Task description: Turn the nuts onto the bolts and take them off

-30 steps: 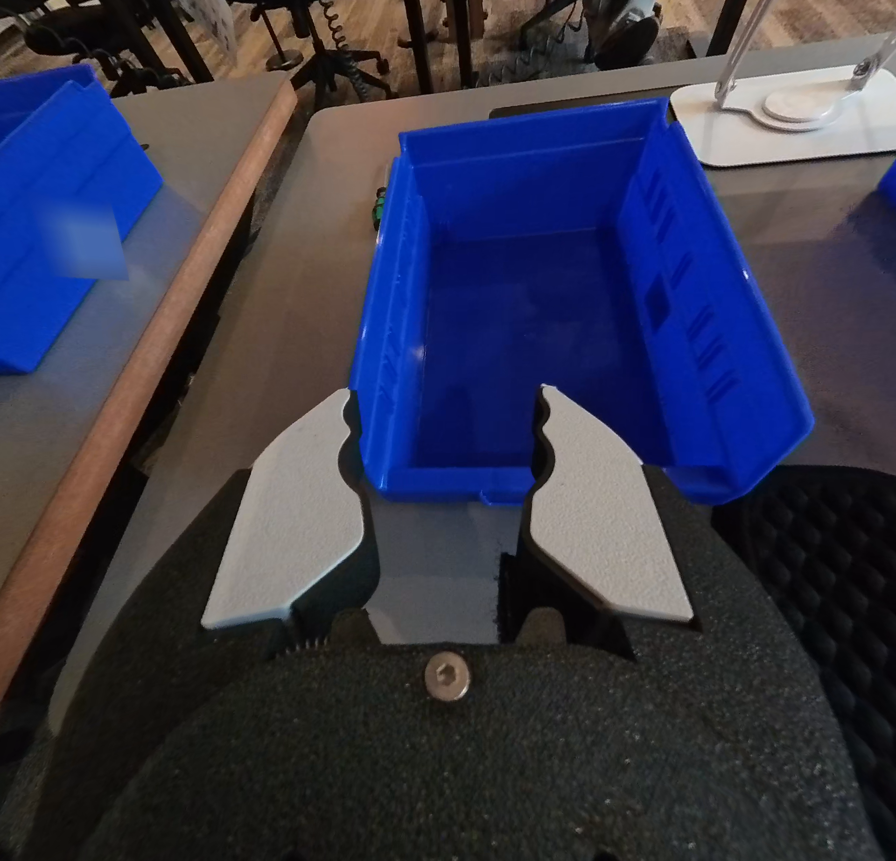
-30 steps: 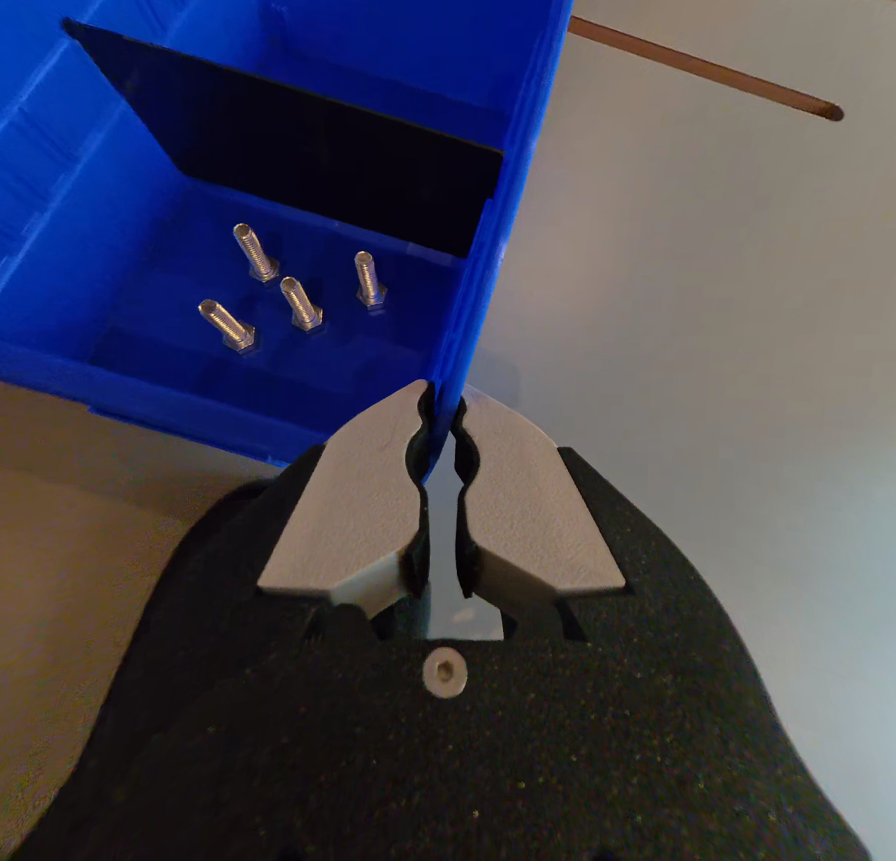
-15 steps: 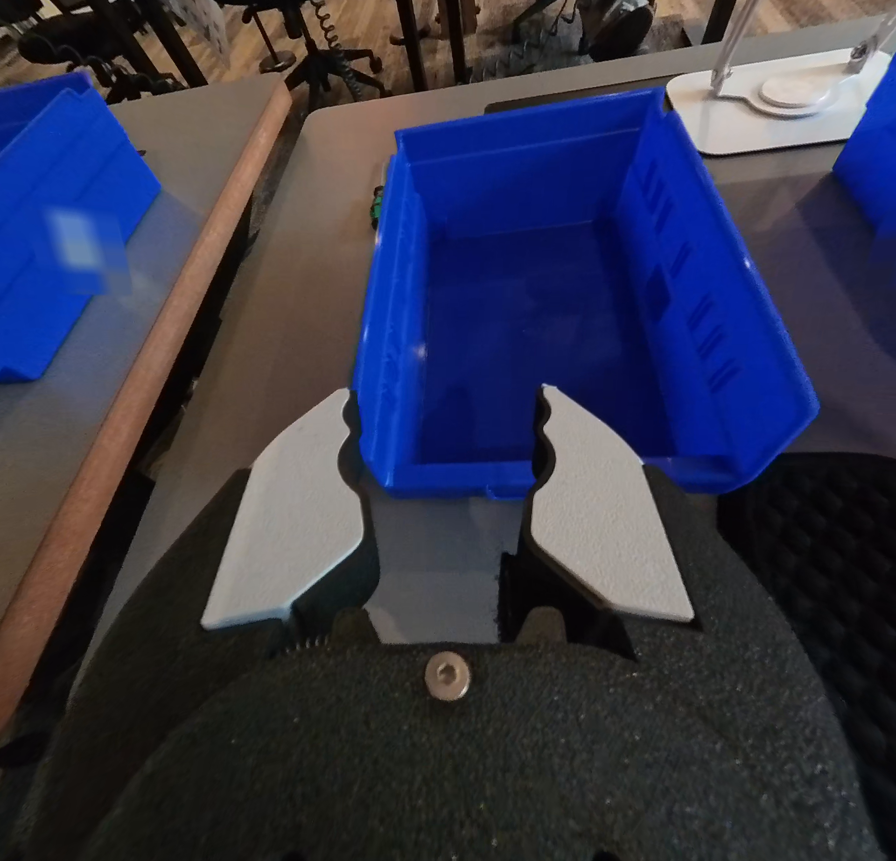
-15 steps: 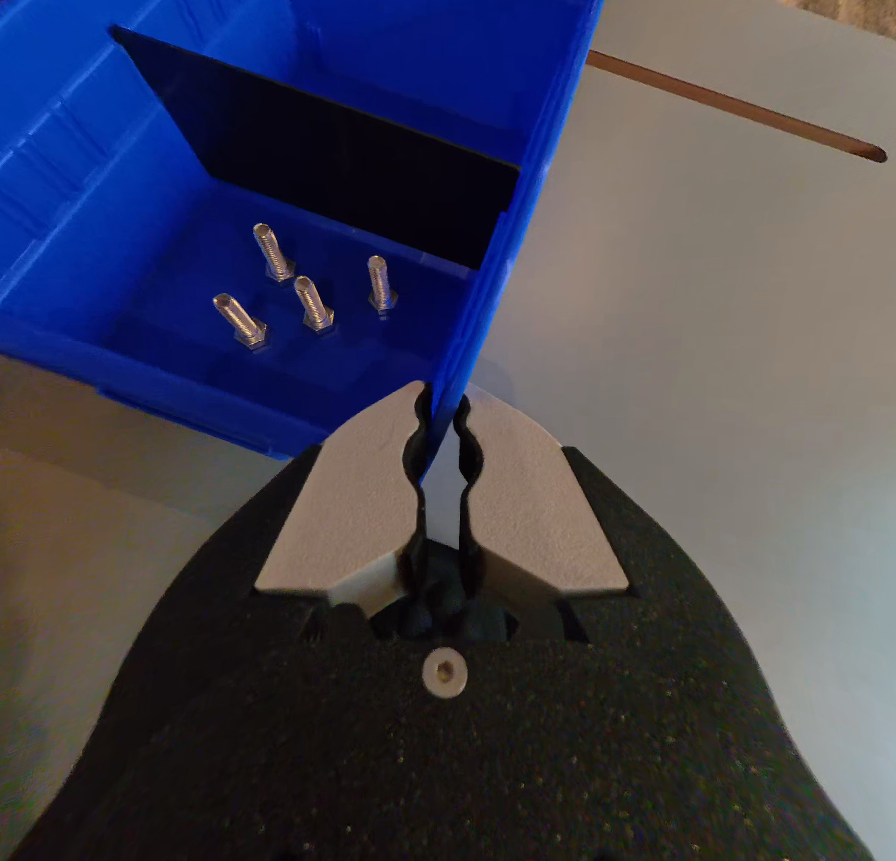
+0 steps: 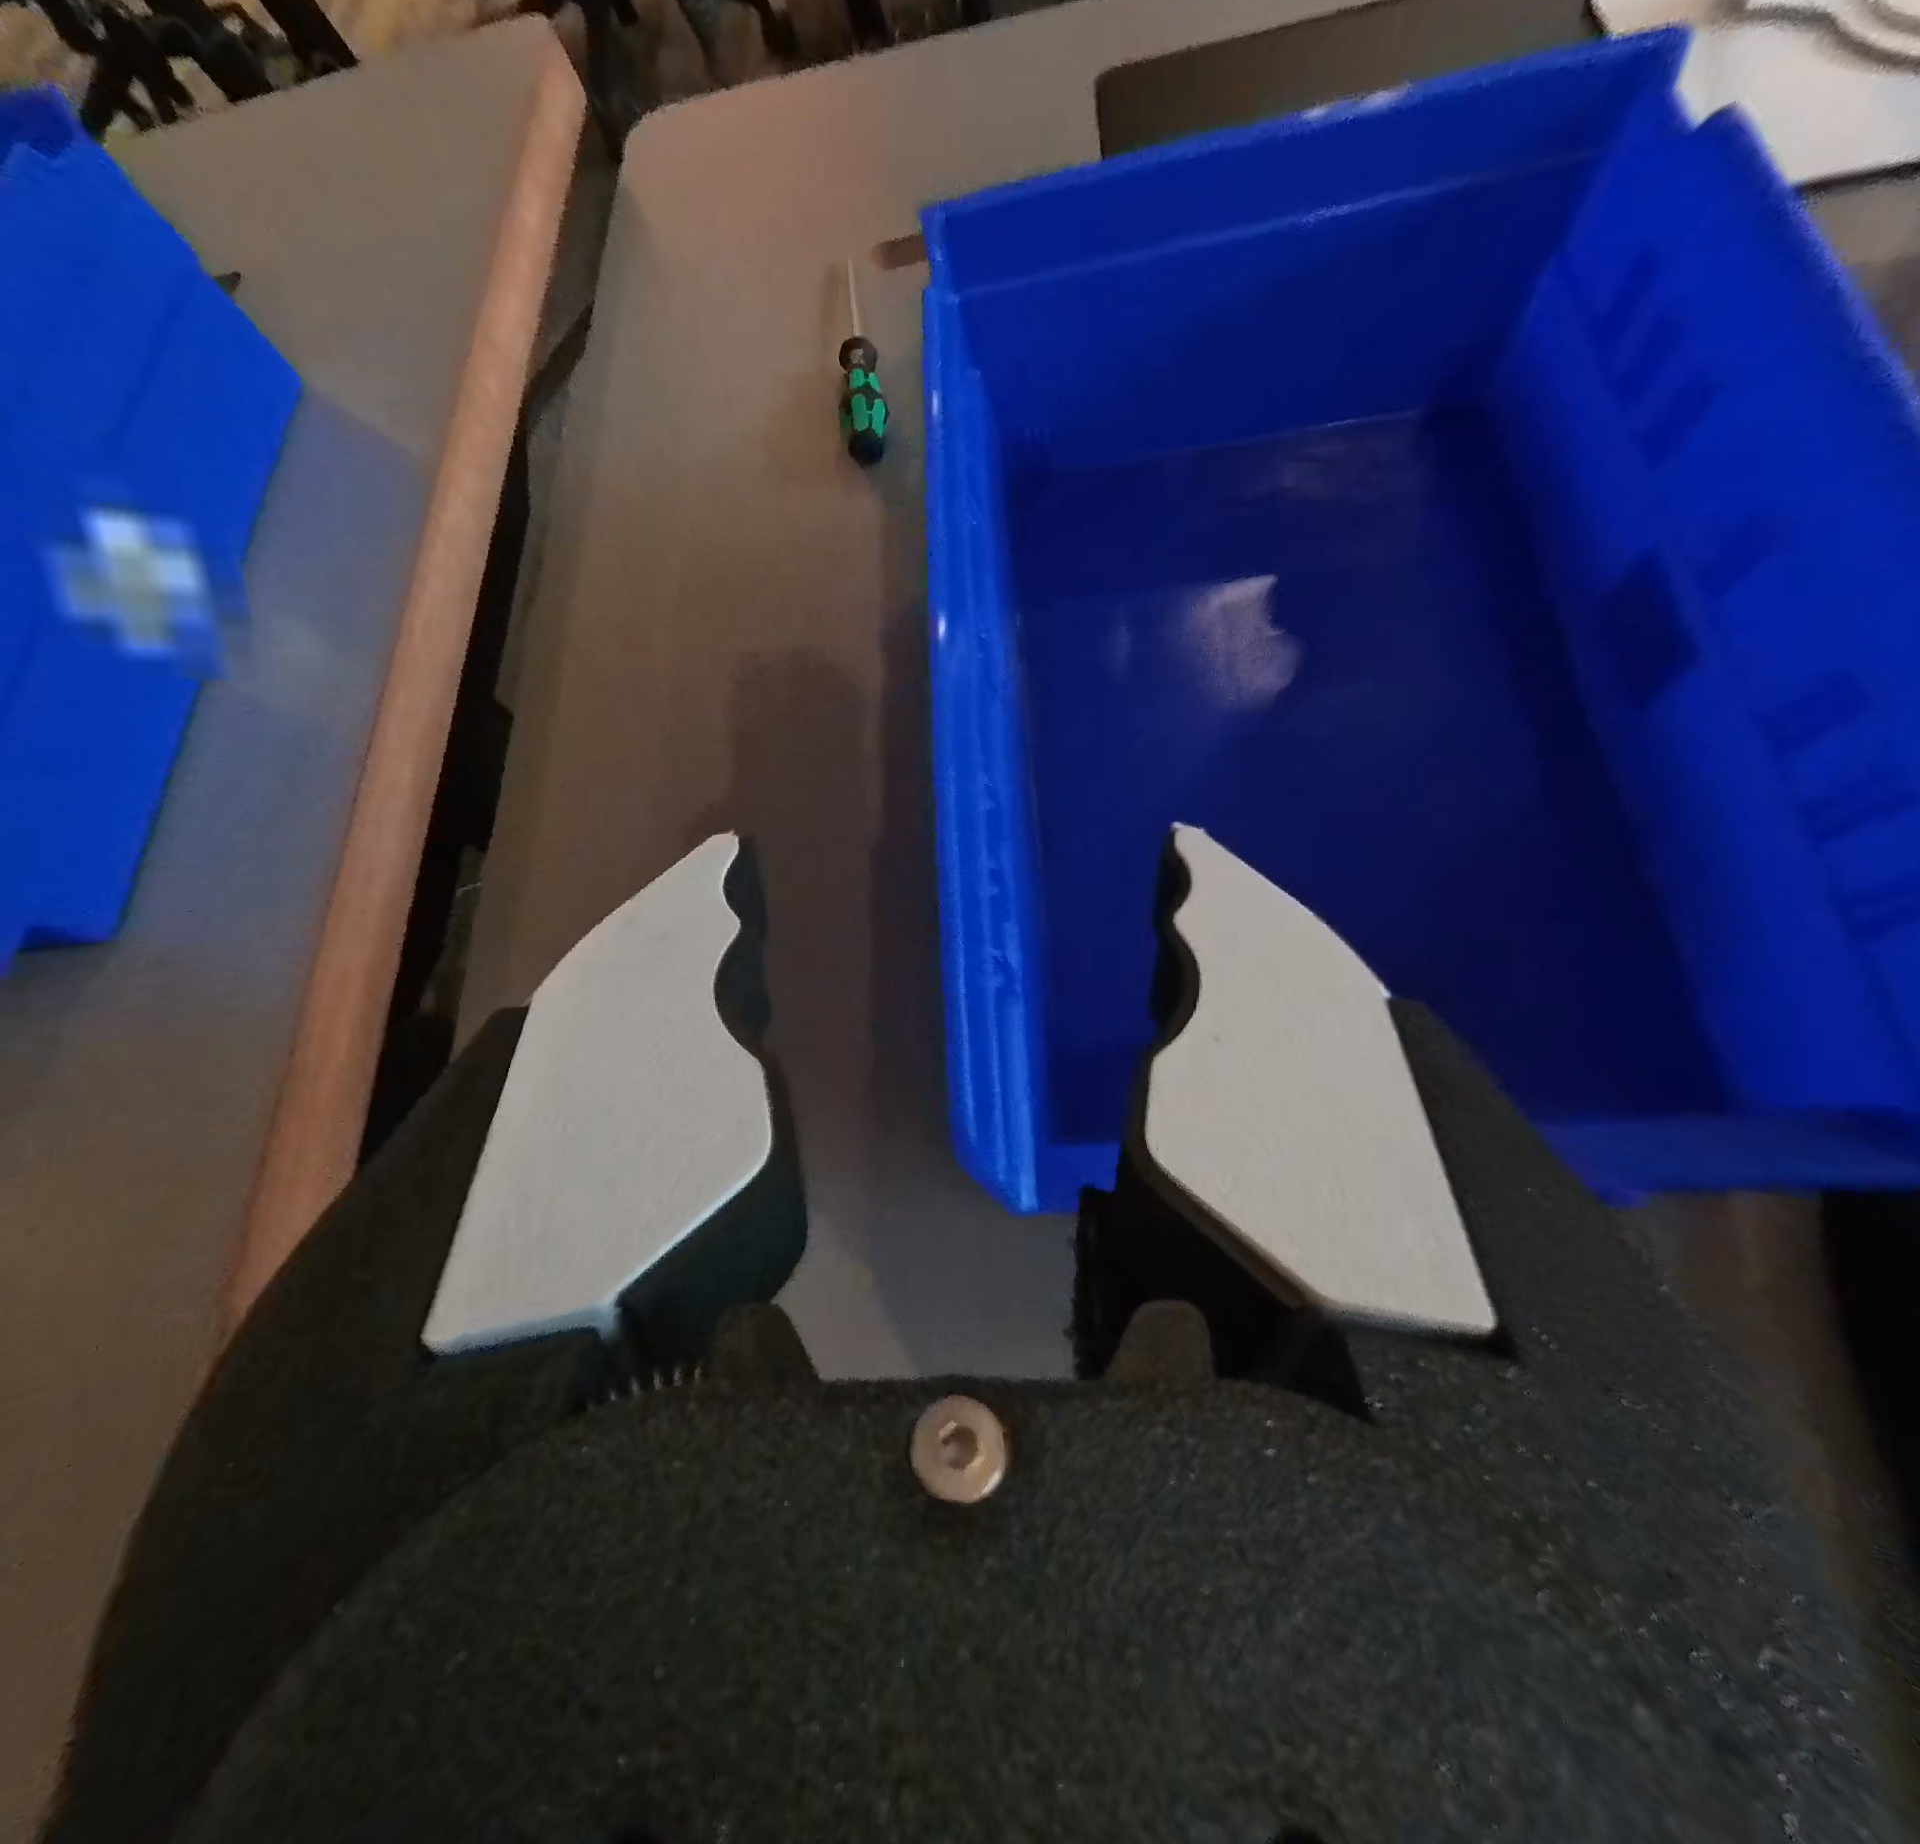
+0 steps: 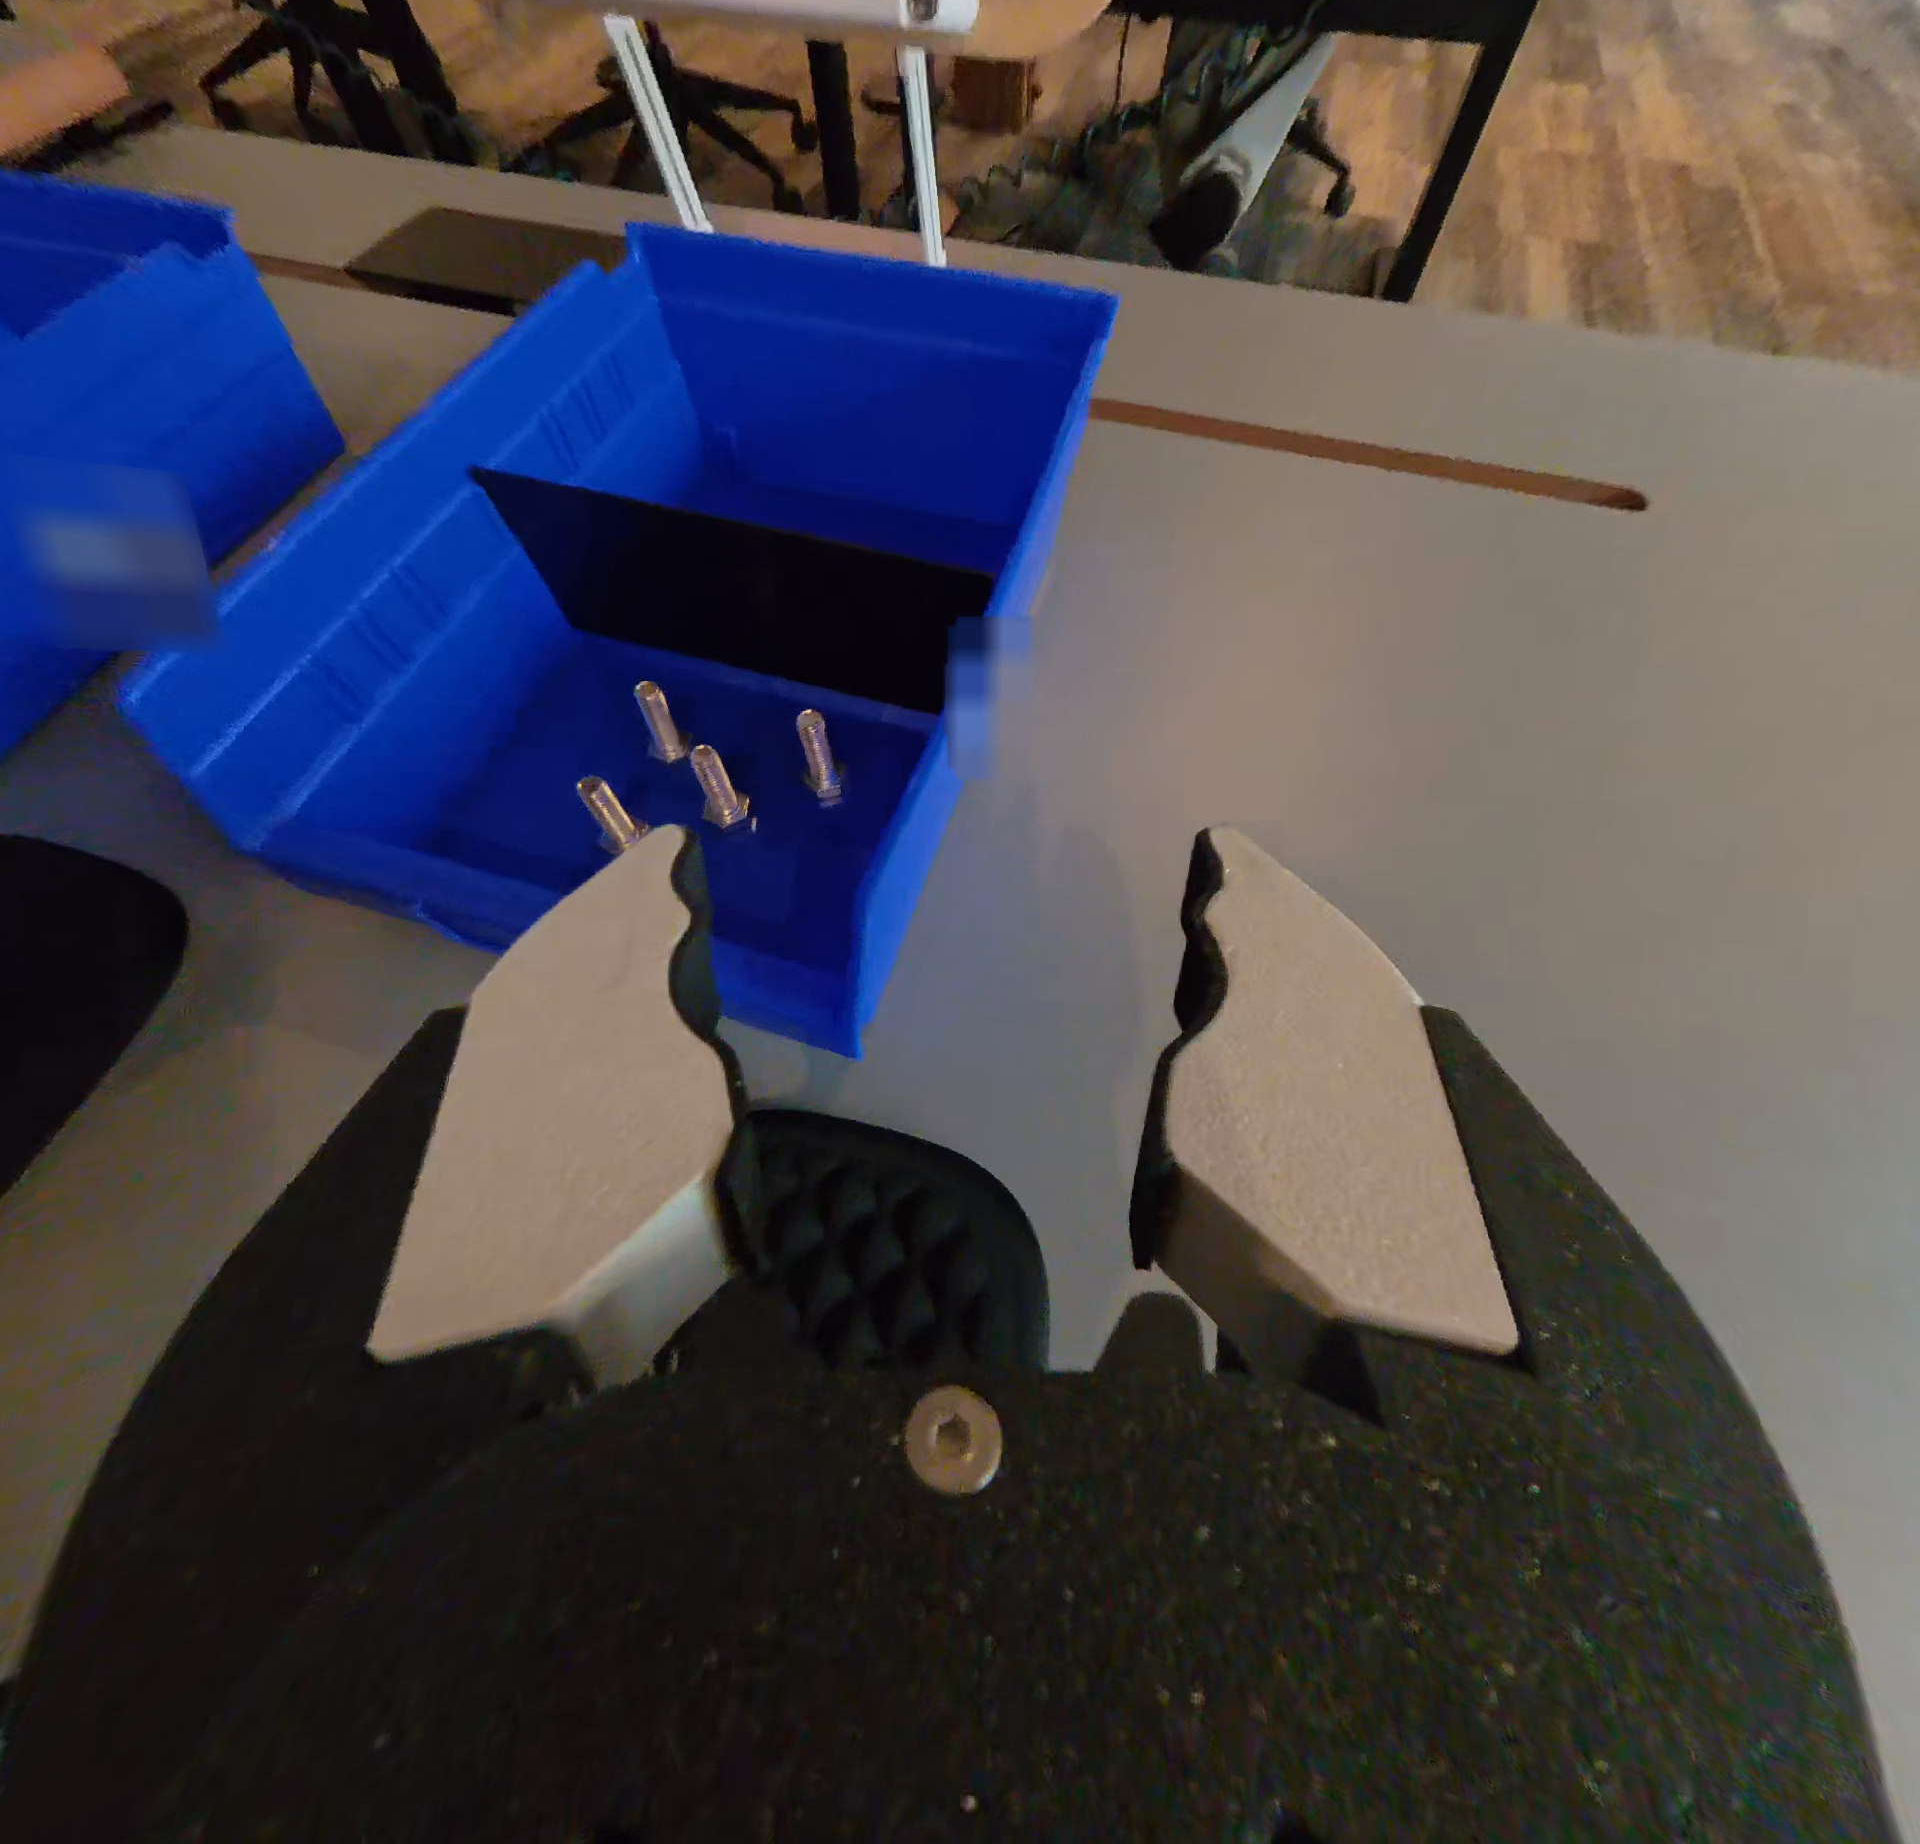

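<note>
While both tools stand over the grey table, neither holds anything. The left gripper has its jaws spread wide; the near left corner of an empty blue bin lies between its fingers, apparently untouched, though motion blur leaves contact uncertain. A small green-and-black screwdriver lies on the table just beside that bin's left wall. The right gripper is likewise spread apart and clear of the divided blue bin. Four bolts stand on their heads, threads up, in that bin's near compartment, in front of a black divider. No nuts can be made out. Another blue bin sits to the left.
</note>
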### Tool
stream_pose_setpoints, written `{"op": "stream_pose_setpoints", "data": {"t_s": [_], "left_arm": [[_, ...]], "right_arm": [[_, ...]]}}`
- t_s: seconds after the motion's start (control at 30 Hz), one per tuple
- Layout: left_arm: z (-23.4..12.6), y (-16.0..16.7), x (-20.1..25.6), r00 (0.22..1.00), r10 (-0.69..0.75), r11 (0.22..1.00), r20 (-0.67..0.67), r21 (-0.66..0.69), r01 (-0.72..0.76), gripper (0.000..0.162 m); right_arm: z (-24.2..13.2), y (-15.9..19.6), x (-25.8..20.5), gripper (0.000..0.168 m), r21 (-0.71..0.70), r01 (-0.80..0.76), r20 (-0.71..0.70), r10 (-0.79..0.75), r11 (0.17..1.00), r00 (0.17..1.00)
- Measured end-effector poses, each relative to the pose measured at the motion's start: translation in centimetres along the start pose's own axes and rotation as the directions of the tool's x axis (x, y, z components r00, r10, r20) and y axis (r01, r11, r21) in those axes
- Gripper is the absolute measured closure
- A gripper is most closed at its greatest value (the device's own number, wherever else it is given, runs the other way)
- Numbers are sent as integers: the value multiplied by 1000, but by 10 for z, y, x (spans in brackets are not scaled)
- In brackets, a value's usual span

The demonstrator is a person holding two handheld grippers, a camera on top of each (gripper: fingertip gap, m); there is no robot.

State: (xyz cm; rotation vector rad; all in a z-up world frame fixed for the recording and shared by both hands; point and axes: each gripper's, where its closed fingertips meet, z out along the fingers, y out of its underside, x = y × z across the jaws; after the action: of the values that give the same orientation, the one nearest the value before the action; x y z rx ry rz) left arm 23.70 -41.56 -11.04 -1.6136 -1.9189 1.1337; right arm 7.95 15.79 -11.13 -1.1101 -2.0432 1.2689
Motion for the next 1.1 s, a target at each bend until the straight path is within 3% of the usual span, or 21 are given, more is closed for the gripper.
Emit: {"op": "stream_pose_setpoints", "data": {"t_s": [0.3, 0.33, 0.47, 0.5, 0.9, 1.1], "left_arm": [[51, 20, -10, 998, 27, 973, -59, -225, -39, 96], [53, 22, -9, 997, 28, 971, -68, -235, -43, 102], [59, 23, -1, 994, 17, 976, -111, -214, -40, 150], [61, 22, 0, 993, 5, 978, -120, -207, -30, 152], [59, 15, 28, 967, -30, 995, -253, -102, 5, 156], [61, 13, 31, 977, -57, 994, -208, -99, 36, 156]], "right_arm": [[-9, 2, 12, 83, 2, 7, -27, -7, 1000, 1000], [-9, 4, 13, 83, -3, 9, -28, -9, 1000, 1000], [-8, 7, 16, 84, -9, 12, -34, -13, 1000, 999], [-8, 8, 17, 84, -11, 13, -34, -13, 1000, 999], [-1, 13, 12, 86, -39, 34, -13, -35, 999, 999], [-8, 8, 14, 87, -25, 31, -30, -32, 999, 999]]}}
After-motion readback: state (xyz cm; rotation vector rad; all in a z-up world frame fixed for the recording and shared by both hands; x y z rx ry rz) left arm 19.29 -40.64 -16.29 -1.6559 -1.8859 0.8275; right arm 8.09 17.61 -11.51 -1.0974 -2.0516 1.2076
